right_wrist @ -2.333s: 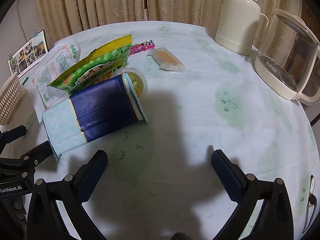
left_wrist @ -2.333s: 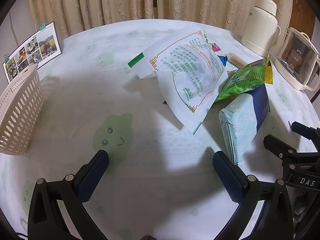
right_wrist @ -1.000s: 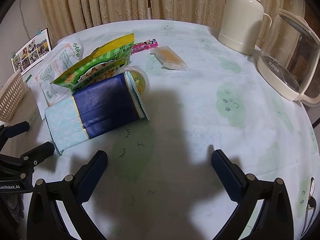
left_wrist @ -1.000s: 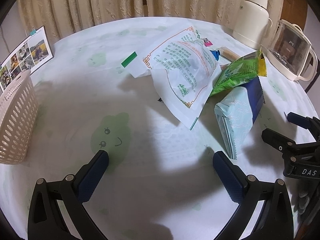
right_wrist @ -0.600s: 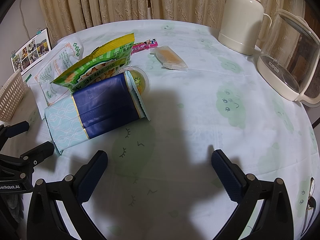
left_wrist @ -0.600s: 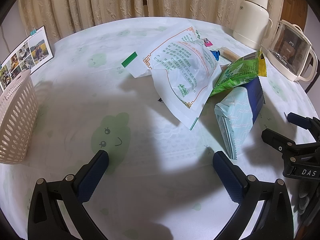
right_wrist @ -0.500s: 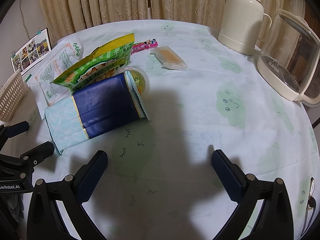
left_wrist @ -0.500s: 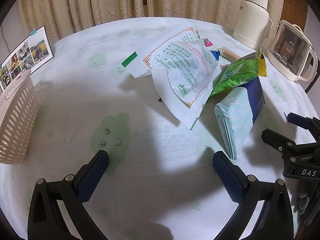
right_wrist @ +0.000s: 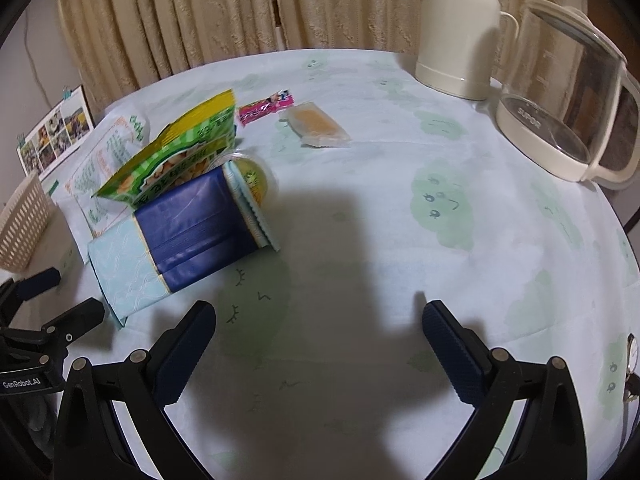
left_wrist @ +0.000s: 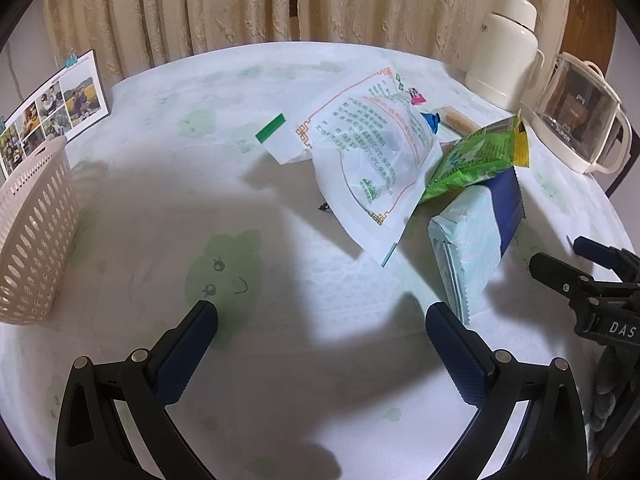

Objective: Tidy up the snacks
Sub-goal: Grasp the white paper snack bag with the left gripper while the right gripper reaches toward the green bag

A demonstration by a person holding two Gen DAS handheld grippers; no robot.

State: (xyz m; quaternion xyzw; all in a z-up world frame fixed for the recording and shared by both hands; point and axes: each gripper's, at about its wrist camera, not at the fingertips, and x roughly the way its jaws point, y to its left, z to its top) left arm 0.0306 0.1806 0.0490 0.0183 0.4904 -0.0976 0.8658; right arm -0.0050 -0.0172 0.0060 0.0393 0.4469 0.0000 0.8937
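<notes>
Your left hand-held gripper hangs over a bare patch of the desk with its jaws spread wide and nothing between them; your right hand-held gripper is just as wide apart and just as empty, hovering above the cloud-print cloth. The snacks lie in a loose pile between and ahead of you: a large white pouch with green print, a green and yellow bag leaning on a blue and pale-blue packet, and a small yellow cup tucked just behind that packet. Further back, apart from the pile, sit a pink wrapper and a clear-wrapped orange bar. The cream perforated basket stands at the far left edge of the desk, well apart from the pile. A cream flask and a glass kettle stand at the right rear.
</notes>
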